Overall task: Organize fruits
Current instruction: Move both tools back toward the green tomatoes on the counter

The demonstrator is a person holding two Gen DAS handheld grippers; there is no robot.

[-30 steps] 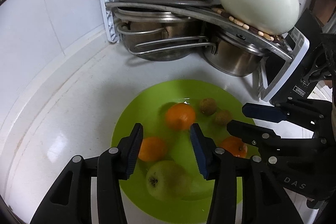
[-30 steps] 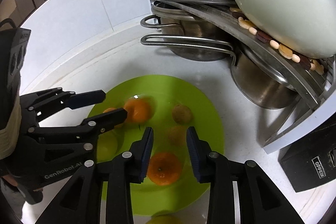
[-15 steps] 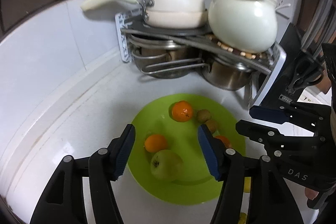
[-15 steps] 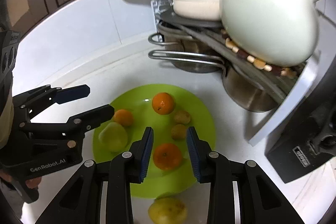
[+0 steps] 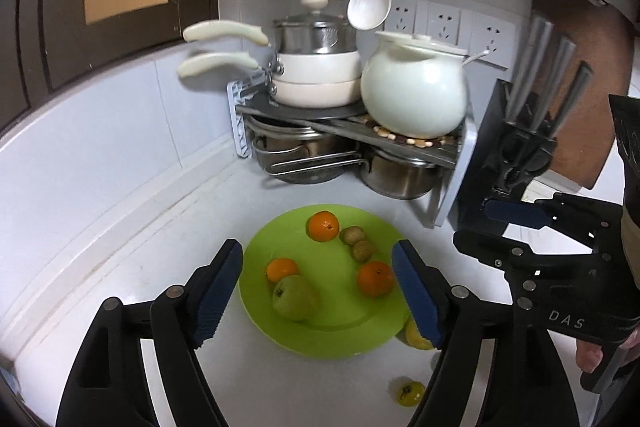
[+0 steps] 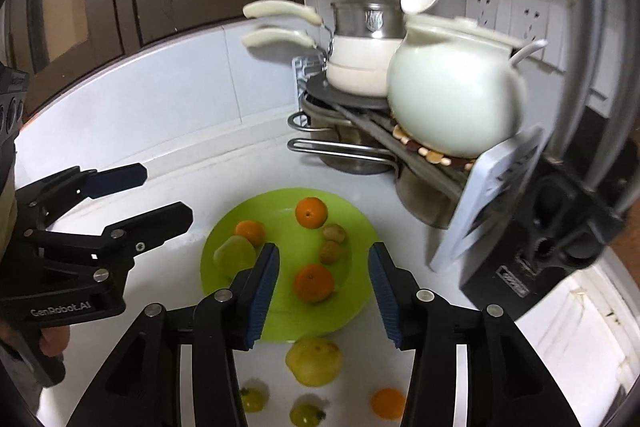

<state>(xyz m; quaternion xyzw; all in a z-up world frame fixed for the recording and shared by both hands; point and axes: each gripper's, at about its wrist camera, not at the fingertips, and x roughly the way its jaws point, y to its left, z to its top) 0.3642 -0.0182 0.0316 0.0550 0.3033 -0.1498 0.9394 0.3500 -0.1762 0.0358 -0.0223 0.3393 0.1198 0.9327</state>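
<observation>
A lime green plate (image 5: 280,335) (image 6: 352,219) lies on the white counter. It holds three oranges (image 5: 322,225) (image 6: 313,283), a green apple (image 5: 295,297) (image 6: 234,254) and two small brown fruits (image 5: 352,235) (image 6: 334,233). On the counter in front of the plate lie a yellow pear (image 6: 314,361), two small yellow-green fruits (image 6: 252,399) and another orange (image 6: 387,403). My left gripper (image 5: 318,291) hangs above the plate, its jaws opening with nothing between them. My right gripper (image 6: 322,293) is also above the plate, jaws opening and nothing held.
A corner rack (image 5: 340,123) with steel pots below and white pans and a white ceramic pot (image 5: 414,91) on top stands behind the plate. A black knife block (image 5: 516,155) stands to its right. A white ladle (image 5: 370,1) hangs on the wall.
Both grippers have pulled back and up from the plate, and both have opened wider. An orange now lies free on the plate in front of the right gripper. More loose fruit has come into view.
</observation>
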